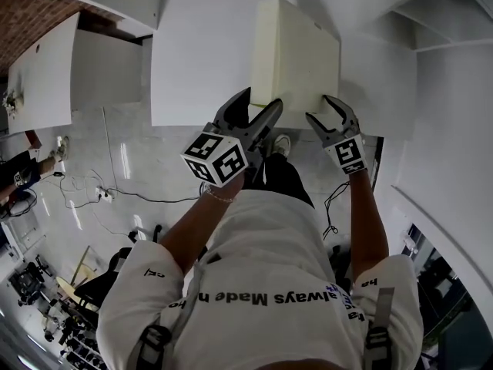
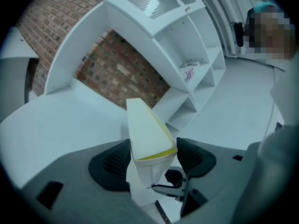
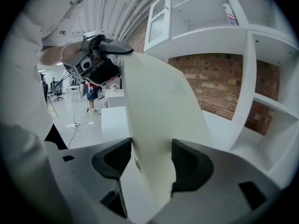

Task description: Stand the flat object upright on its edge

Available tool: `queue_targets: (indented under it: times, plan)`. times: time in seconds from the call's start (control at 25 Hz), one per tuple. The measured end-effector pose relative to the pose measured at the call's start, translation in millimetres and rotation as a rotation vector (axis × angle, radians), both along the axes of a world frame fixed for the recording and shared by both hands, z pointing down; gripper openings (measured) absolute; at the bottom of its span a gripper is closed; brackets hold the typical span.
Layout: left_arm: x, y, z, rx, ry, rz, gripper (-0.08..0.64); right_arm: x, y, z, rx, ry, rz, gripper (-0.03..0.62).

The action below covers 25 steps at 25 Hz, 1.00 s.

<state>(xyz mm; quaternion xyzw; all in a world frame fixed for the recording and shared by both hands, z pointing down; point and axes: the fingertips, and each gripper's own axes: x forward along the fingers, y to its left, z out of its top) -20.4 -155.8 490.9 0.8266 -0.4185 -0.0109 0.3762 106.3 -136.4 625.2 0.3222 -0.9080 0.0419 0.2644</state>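
The left tool [image 1: 260, 105] and right tool [image 1: 323, 112] each clamped the slab [image 1: 296, 52] at its near edge; raising both evenly about the far edge seemed advisable.

Shirt [image 1: 262, 237] back carries upside-down black print, readable part "ways Made", rest cut off by folds and straps. Left sleeve [image 1: 146, 272] has two small letters, "CE" in the right gripper view [image 3: 62, 31]; right sleeve [image 1: 370, 284] shows "ha" plus blue print too small to read. Black-and-white square markers, no digits, sit on the cubes of left gripper [image 1: 260, 105] and right gripper [image 1: 327, 112]; shelf packet [image 3: 230, 14] has red-blue print, unreadable.
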Motion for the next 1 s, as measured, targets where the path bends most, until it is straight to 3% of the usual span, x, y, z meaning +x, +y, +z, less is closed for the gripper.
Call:
queue_targets:
  times: [0.44,0.76,1.0]
  plan:
    - [72.0,-52.0,-34.6,0.118,0.0,0.073,0.31,46.9,-51.5,-4.9,-0.007,-0.087,0.075,0.264]
    - [113.9,-81.1,-46.5,0.163,0.017,0.119,0.31,71.2,-79.5,-3.4,-0.012,-0.146,0.139,0.264]
    - [153.6,-100.0,-57.1,0.198,0.032,0.206,0.31,90.4,-97.5,-3.1,-0.014,-0.193,0.218,0.251]
